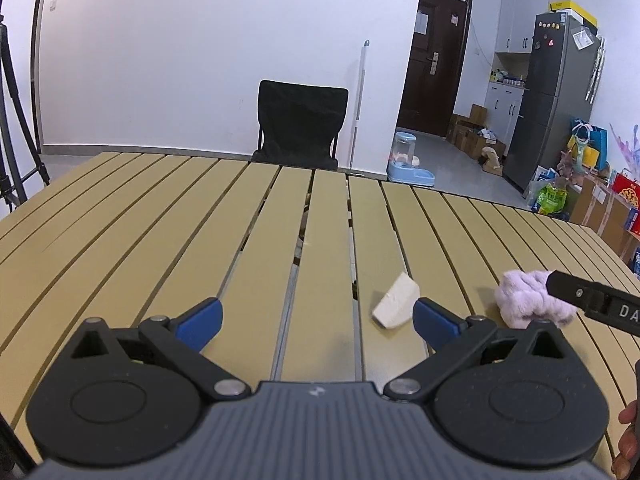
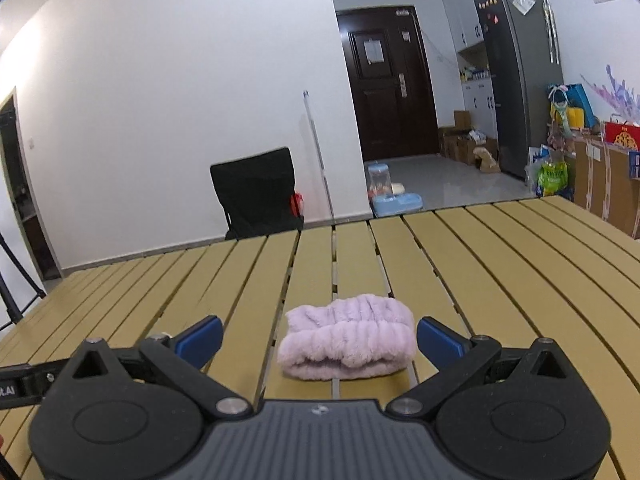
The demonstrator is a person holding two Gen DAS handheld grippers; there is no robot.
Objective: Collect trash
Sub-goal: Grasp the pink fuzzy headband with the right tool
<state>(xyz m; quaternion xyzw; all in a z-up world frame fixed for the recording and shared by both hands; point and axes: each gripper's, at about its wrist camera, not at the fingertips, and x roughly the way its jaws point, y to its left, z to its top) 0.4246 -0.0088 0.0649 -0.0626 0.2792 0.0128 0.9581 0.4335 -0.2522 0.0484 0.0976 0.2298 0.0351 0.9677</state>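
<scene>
My left gripper (image 1: pixel 316 320) is spread wide over the slatted table (image 1: pixel 160 220) with nothing between its fingers, and my right gripper (image 2: pixel 319 338) is just as wide, its blue pads framing a fluffy lilac cloth (image 2: pixel 347 344) that lies on the near middle of the table (image 2: pixel 500 264). A small white scrap (image 1: pixel 396 301), wedge-shaped like a torn bit of foam or folded paper, lies on the table just beyond and to the left of my left gripper's right fingertip; whether they touch I cannot tell. I judge the scrap light and fairly stiff, likely to skid on the smooth slats if nudged, so I would close on its two long flat faces near the thick end. The cloth (image 1: pixel 528 300) looks soft, light and springy; it should squash under the pads and not slip, so I would pinch it across the bunched middle, where the folds are thickest, not at a loose edge. The left camera alone shows the scrap, and it also shows the cloth to the right with the dark body of my right tool in front of it. The right camera shows the cloth whole, a folded ribbed roll centred between open fingers, but not the scrap. I see no bin or bag for trash in either view.
</scene>
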